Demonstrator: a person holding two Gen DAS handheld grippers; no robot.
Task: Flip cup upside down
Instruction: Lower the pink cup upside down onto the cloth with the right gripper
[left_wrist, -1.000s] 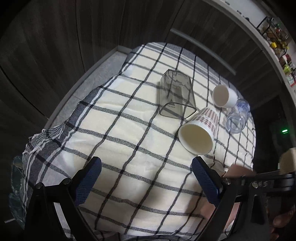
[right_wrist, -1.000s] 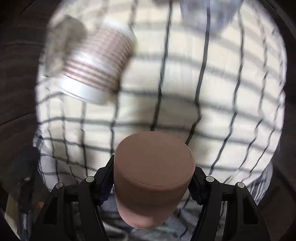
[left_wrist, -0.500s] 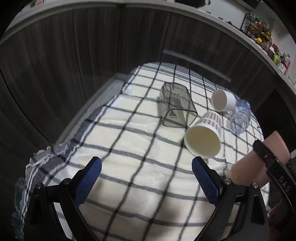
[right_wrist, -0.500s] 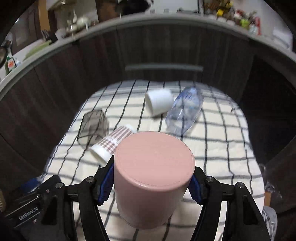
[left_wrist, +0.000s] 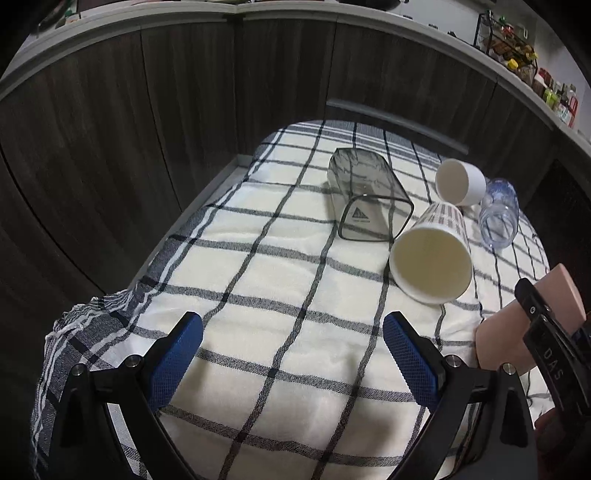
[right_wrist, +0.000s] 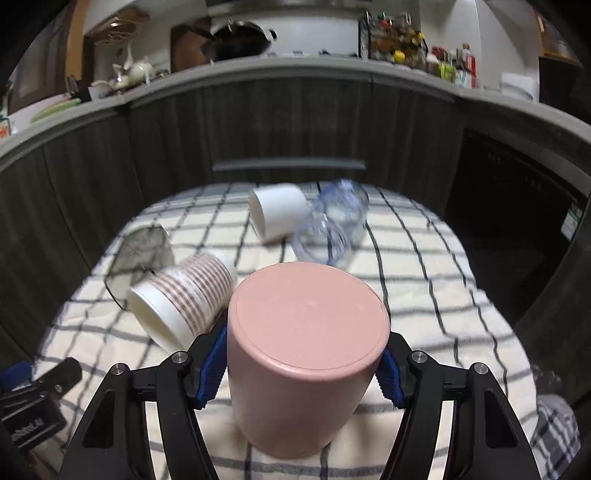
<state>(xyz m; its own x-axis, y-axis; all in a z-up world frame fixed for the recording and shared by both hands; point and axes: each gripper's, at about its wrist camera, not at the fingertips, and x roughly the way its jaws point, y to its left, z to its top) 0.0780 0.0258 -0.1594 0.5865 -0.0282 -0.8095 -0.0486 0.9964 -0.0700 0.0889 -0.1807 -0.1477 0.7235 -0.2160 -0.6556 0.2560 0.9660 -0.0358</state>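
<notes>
My right gripper (right_wrist: 301, 365) is shut on a pink cup (right_wrist: 306, 354), its flat base up and its rim down at the checked cloth (right_wrist: 443, 295). I cannot tell whether the rim touches the cloth. The pink cup also shows at the right edge of the left wrist view (left_wrist: 517, 332), with the right gripper's finger across it. My left gripper (left_wrist: 293, 354) is open and empty, above the near part of the cloth (left_wrist: 258, 295).
Lying on their sides on the cloth are a striped paper cup (left_wrist: 432, 258), a smoky square container (left_wrist: 365, 199), a white cup (left_wrist: 460, 181) and a clear plastic cup (left_wrist: 498, 214). Dark cabinet fronts (left_wrist: 184, 110) ring the table.
My right gripper has swung up from facing down at the cloth to level, then come lower, with the pink cup held base up. The left gripper's view tilted up.
</notes>
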